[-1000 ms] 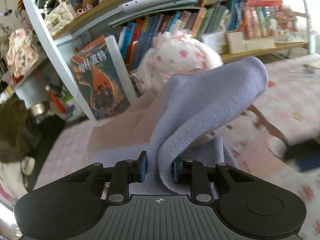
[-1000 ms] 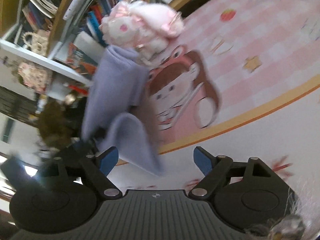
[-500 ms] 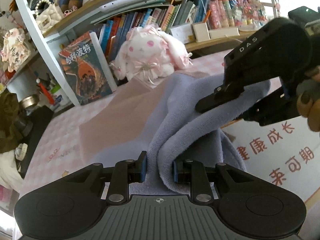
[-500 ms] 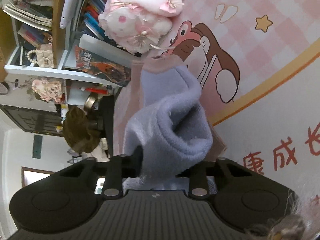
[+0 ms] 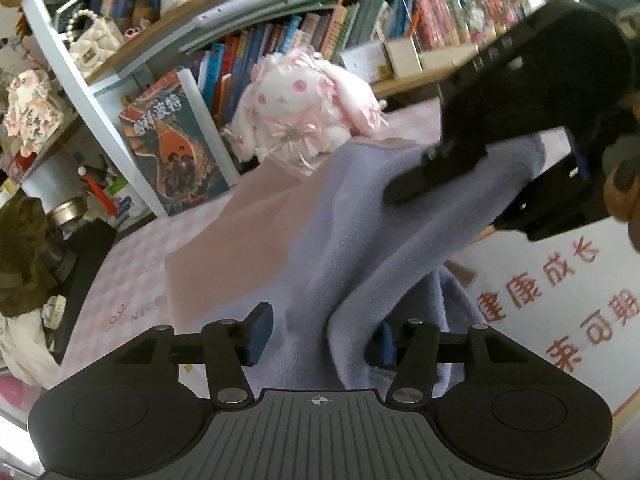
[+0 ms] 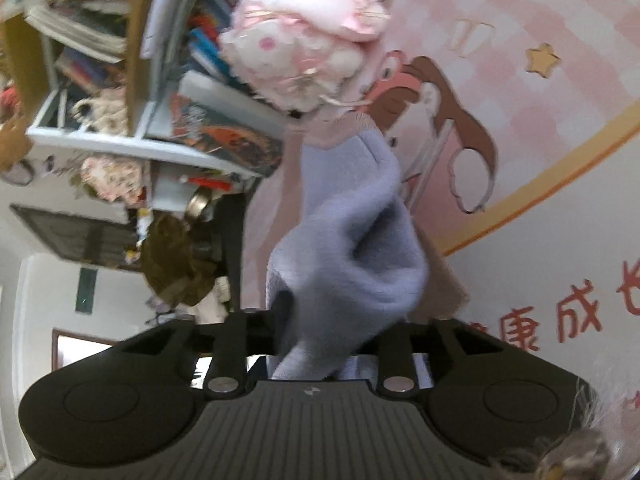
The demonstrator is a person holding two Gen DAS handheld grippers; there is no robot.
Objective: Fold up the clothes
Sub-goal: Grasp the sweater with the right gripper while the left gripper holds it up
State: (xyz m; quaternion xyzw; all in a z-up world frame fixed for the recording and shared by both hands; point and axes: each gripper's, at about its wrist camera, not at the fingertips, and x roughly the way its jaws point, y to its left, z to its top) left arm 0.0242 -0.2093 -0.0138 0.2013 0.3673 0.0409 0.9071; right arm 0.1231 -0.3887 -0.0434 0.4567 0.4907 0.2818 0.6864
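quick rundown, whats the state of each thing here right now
left tool: jaws opening, pads off the cloth
right tool: jaws easing apart, cloth bunched between them
lavender cloth: lifted, draped between both tools
pink cloth: lying flat on the mat
plush bunny: sitting against the books

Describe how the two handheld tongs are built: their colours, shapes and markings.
Both tongs, left and right, have a ribbed dark-grey body, two round black side discs, black linkage arms with silver rivets, a small crosshair mark, and blue finger pads.
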